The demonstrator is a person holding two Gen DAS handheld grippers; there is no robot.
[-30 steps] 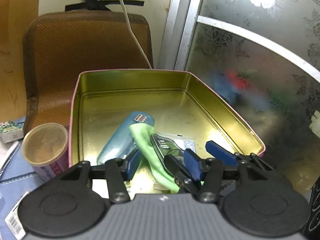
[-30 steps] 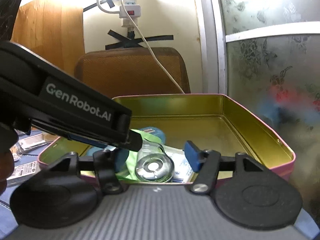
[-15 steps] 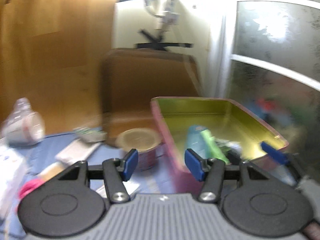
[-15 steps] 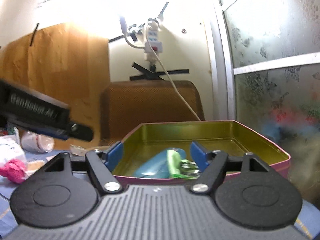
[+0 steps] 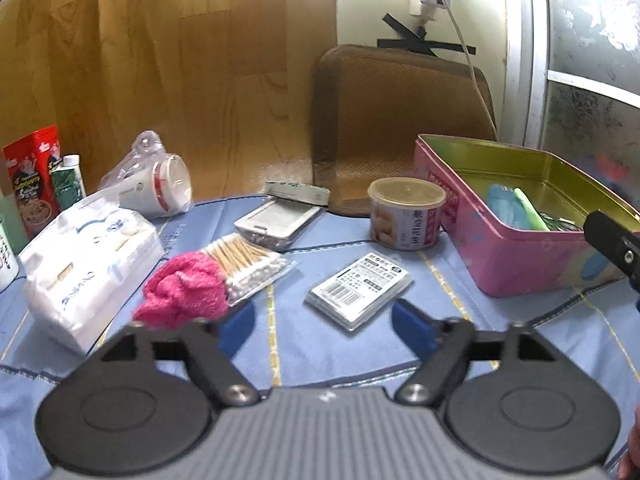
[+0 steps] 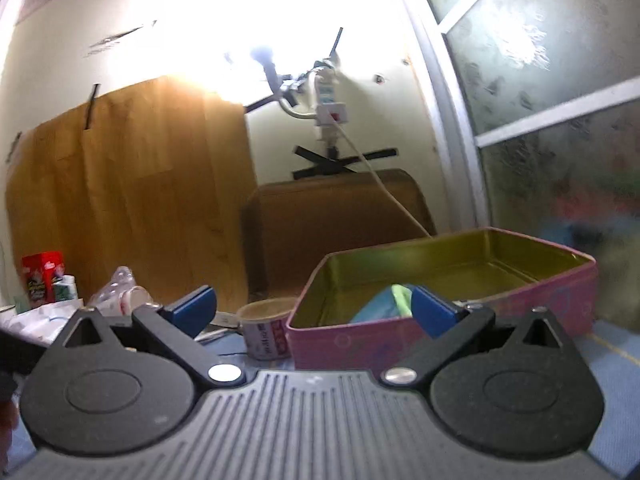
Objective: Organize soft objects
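Note:
A pink tin box (image 5: 516,256) with a gold inside stands at the right on the blue cloth; it holds a light blue pouch (image 5: 502,208) and a green strip (image 5: 530,210). It also shows in the right wrist view (image 6: 440,332). A pink fluffy cloth (image 5: 184,288) lies at the left, just beyond my left gripper's left finger. My left gripper (image 5: 324,326) is open and empty, low over the cloth near a flat barcode packet (image 5: 360,284). My right gripper (image 6: 312,310) is open and empty, in front of the tin.
A bag of cotton swabs (image 5: 248,264), a white tissue pack (image 5: 88,256), a lidded can (image 5: 406,212), a bagged paper cup (image 5: 160,184), a grey flat case (image 5: 276,222) and a red box (image 5: 34,176) lie around. A brown cushion (image 5: 400,120) leans on the wall.
Both grippers have pulled back out of the tin and are open wider. My left gripper has swung left and now faces the clutter on the blue cloth. The green strip stays in the tin.

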